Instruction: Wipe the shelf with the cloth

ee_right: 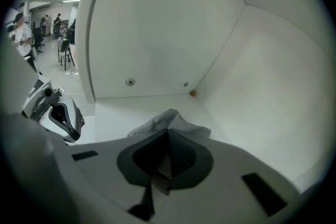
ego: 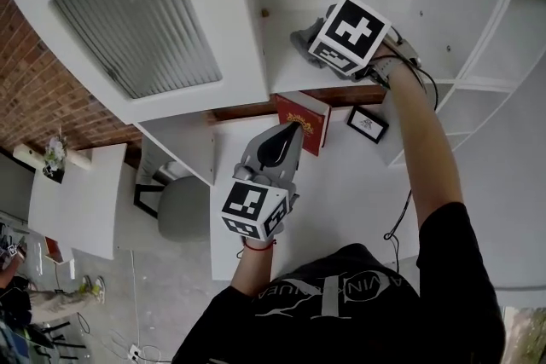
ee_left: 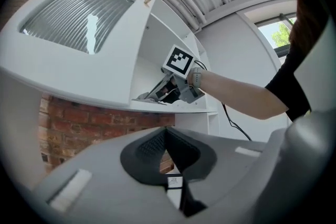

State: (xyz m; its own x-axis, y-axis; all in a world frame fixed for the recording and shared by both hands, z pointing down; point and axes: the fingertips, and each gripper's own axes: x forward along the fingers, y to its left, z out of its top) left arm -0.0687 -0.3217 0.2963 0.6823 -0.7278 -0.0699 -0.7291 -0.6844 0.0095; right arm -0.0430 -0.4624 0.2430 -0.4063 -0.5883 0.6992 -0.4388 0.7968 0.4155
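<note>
A grey cloth (ee_right: 169, 122) lies bunched on the white shelf board (ee_right: 118, 113), near the back corner of the compartment. My right gripper (ee_right: 168, 139) is shut on the cloth's near edge, and a strip of fabric hangs between the pads. In the head view the right gripper (ego: 304, 42) reaches into the upper compartment with the cloth (ego: 299, 37) at its tip. My left gripper (ego: 286, 136) hangs below that shelf (ego: 286, 77), shut and holding nothing. From the left gripper view, its jaws (ee_left: 167, 138) meet, and the right gripper (ee_left: 160, 93) rests low on the shelf (ee_left: 181, 108).
A cabinet door with ribbed glass (ego: 136, 13) stands open to the left of the compartment. On the lower shelf stand a red book (ego: 304, 122) and a small framed picture (ego: 367, 124). A grey chair (ego: 177, 207) is on the floor below.
</note>
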